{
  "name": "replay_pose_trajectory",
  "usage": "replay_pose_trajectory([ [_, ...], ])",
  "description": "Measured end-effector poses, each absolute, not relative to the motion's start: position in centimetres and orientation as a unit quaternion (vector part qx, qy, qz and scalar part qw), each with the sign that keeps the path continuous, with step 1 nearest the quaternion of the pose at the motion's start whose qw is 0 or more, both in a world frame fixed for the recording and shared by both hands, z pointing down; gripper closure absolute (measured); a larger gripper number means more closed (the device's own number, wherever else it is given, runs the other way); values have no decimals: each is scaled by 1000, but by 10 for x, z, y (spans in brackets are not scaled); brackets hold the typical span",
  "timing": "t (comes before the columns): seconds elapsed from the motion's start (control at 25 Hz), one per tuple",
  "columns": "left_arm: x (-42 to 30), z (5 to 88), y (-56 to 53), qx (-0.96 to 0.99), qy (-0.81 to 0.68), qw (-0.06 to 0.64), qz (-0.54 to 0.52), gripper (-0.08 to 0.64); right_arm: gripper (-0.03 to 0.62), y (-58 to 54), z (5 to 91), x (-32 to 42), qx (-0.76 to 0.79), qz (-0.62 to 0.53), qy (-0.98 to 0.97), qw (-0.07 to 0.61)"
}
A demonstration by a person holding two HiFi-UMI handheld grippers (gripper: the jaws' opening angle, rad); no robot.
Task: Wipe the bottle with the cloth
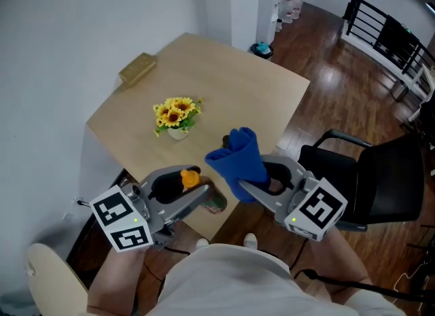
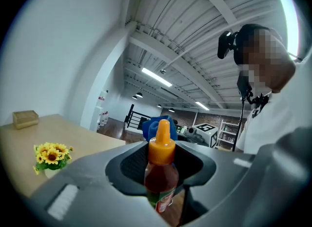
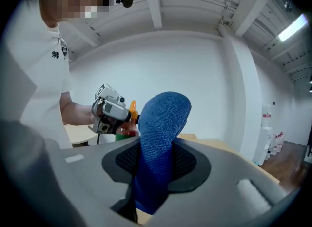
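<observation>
I count one orange-capped red sauce bottle [image 2: 161,172], one blue terry cloth [image 1: 239,158], one pot of yellow sunflowers [image 1: 177,115], one tan box [image 1: 138,68] and one wooden table [image 1: 238,83]

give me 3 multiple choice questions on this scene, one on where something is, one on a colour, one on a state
1. Where do the sunflowers stand?
A. on the table
B. on the floor
C. on the chair

2. What colour is the cap of the sauce bottle?
A. green
B. white
C. orange

3. What state is the right hand-held gripper in?
A. open and empty
B. shut on the blue cloth
C. shut on the sauce bottle

Answers:
1 A, the head view shows them on the tabletop.
2 C, the left gripper view shows an orange cap.
3 B, the right gripper view shows its jaws pinching the cloth.
</observation>
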State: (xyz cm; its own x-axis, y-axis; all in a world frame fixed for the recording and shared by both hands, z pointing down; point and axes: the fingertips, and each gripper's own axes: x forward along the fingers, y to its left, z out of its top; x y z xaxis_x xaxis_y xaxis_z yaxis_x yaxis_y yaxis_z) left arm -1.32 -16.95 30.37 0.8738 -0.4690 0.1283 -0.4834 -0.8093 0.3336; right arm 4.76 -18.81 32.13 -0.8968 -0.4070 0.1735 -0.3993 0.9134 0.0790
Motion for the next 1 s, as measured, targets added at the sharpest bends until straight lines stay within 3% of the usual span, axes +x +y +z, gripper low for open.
replay_pose_trajectory([
  [0.16,-9,298,-166,953,-239,184,9,397,449,-185,333,26,183,-21,-977,110],
  [0.56,-32,276,-182,944,-270,185,-30,397,449,-172,445,38,187,101,-962,170],
  [0.88,-35,289,-188,942,-286,176,-8,397,449,-155,320,28,192,-22,-979,60],
  [1.0,-32,290,-187,943,-281,180,-11,397,449,-146,318,17,186,-26,-979,76],
])
